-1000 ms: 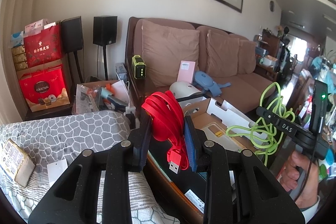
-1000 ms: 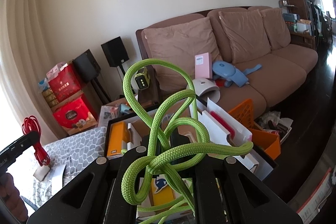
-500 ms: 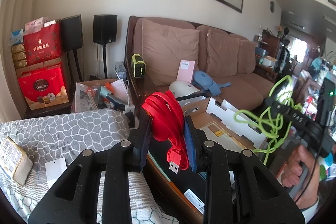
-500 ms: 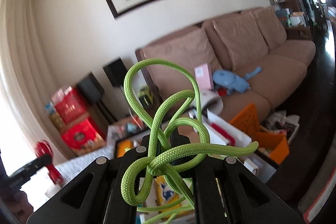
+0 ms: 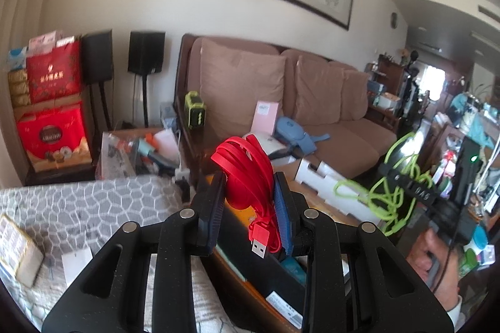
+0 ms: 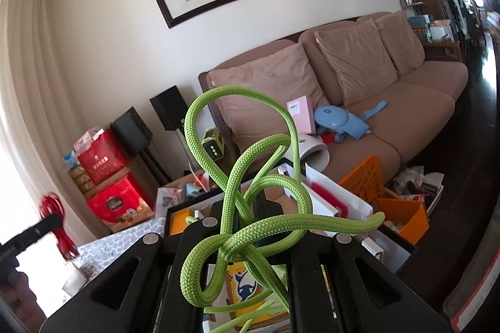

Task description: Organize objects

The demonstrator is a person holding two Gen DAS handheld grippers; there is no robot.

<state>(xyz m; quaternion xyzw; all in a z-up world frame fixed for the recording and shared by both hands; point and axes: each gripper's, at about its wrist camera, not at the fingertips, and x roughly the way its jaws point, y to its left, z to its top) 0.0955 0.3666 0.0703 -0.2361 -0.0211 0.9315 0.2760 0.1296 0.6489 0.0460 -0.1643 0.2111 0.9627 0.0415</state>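
Grips unchanged over the last second: left gripper point(image 5: 250, 205) clamped on red USB cable coil point(image 5: 247, 173), right gripper point(image 6: 247, 208) pinched on tangled green rope point(image 6: 247, 208). Both held aloft above the cluttered box point(image 5: 281, 276); only the right view tilted. Nothing stowed yet.

a bright red usb cable point(image 5: 247, 173) sits against black gripper fingers point(image 5: 212, 214), one pad blue. the braided rope point(image 6: 250, 208) is lime green. the sofa point(image 6: 390, 101) is dusty brown, the cloth point(image 5: 87, 201) grey with a white cobble pattern, the crate point(image 6: 365, 176) orange, the gift boxes point(image 5: 51, 133) red.
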